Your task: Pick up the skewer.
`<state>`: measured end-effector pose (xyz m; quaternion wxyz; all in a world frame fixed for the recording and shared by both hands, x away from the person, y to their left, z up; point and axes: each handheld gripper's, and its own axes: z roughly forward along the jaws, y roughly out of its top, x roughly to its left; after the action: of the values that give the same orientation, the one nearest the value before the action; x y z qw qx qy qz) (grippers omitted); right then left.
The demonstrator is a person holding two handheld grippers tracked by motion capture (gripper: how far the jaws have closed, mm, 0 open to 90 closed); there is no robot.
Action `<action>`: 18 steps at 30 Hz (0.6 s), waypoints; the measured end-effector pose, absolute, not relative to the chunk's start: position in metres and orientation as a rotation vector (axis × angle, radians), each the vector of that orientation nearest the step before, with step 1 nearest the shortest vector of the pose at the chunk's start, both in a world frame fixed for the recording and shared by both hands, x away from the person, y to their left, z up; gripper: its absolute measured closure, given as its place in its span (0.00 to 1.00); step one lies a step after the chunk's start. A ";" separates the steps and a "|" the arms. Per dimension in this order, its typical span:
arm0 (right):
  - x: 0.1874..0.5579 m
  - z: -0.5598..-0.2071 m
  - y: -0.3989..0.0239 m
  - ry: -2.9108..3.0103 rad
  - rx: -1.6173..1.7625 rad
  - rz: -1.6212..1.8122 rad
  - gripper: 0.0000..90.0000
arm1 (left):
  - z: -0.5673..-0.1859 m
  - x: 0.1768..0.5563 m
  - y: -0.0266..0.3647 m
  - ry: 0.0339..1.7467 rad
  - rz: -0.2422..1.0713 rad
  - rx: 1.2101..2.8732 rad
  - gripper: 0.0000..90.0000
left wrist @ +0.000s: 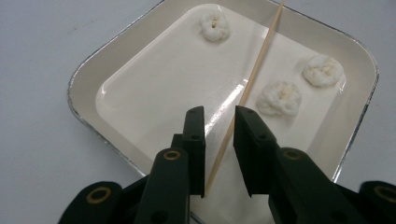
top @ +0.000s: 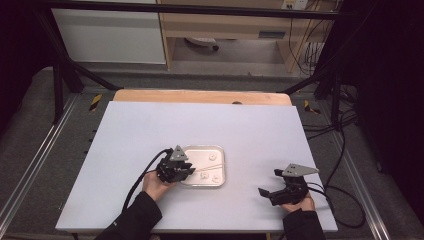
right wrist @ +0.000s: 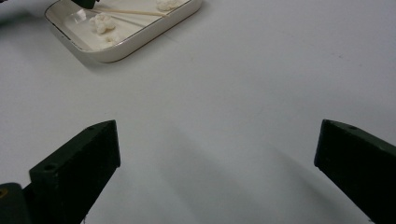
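Left gripper [left wrist: 219, 116], jaws slack around one skewer [left wrist: 254, 74], overhangs a tray [left wrist: 88, 79] holding three puffs [left wrist: 215, 25].

The high view is dim, its edges falling to near black around the evenly lit pale grey bench [top: 200, 130]. Glare streaks the glossy floor of the cream rectangular metal-rimmed tray [left wrist: 93, 74]. Soft double shadows trail below the near, slightly blurred black jaws in the right gripper view.

Behind your white table top [top: 200, 125] you have a wooden board edge [top: 200, 96], a white cabinet [top: 110, 35], and black cables [top: 345, 150] at right.
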<state>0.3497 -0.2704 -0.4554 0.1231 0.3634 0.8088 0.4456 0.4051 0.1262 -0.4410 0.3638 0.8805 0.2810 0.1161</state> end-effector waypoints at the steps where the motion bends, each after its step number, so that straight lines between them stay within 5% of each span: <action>1: 0.350 -0.456 -0.270 2.360 1.059 1.300 0.01 | -0.442 0.405 0.125 0.723 0.294 2.265 0.82; 18: 0.350 -0.456 -0.270 2.366 1.053 1.295 0.01 | -0.445 0.405 0.124 0.665 0.269 2.294 0.95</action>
<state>0.3497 -0.2701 -0.4559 0.1229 0.3611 0.8109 0.4438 0.4050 0.1243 -0.4447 0.3607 0.8902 0.2581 0.1043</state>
